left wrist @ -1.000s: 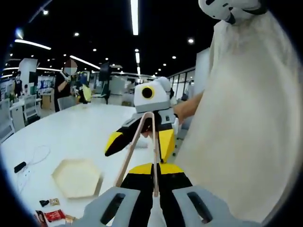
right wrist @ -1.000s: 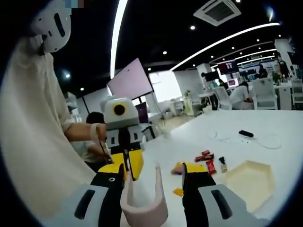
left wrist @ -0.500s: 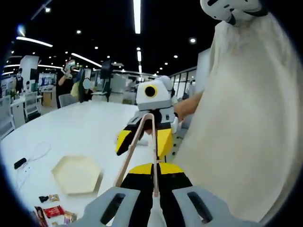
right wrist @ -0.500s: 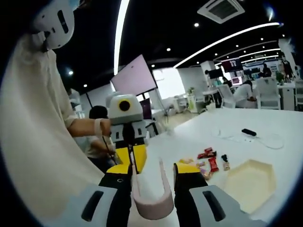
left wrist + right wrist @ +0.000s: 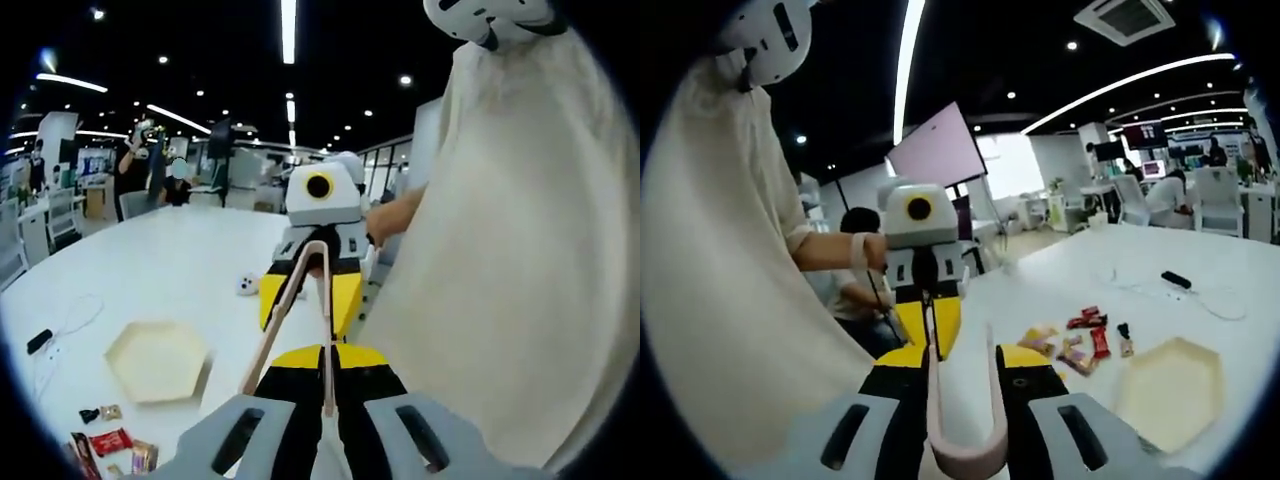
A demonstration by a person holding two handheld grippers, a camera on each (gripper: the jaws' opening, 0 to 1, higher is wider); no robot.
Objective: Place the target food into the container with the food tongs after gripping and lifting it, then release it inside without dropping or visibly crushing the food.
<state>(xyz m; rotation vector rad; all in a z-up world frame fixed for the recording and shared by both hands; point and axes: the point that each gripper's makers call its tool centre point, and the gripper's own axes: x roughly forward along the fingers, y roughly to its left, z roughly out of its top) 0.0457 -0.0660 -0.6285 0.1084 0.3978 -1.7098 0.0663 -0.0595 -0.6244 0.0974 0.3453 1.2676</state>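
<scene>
In the left gripper view, the left gripper (image 5: 322, 345) has its black and yellow jaws pressed together on the pink food tongs (image 5: 297, 310), whose two arms run from about six o'clock toward the centre and meet at their tips. Just past those tips, at the centre, the right gripper (image 5: 318, 290) faces the camera. At eight o'clock the cream hexagonal container (image 5: 157, 360) lies on the white table (image 5: 170, 270), with nothing visible inside it. Wrapped snacks (image 5: 112, 442) lie near it at seven o'clock, apart from its rim. A small white object (image 5: 247, 285) sits on the table at ten o'clock of the tongs' tips. A black device with a cable (image 5: 41, 340) lies at nine o'clock. A person in a cream garment (image 5: 510, 260) fills the three o'clock side.

In the right gripper view, the right gripper (image 5: 962, 385) pinches the bent end of the tongs (image 5: 965, 420) between its jaws at six o'clock, the two arms standing close together. Beyond it, at eleven o'clock of the centre, the left gripper (image 5: 925, 320) faces the camera, held by a hand (image 5: 872, 252). The snacks (image 5: 1080, 340) lie on the table (image 5: 1080, 275) at three o'clock of the centre, and the container (image 5: 1170, 390) sits at four o'clock, just beside them. Whether the tongs hold any food cannot be told.
</scene>
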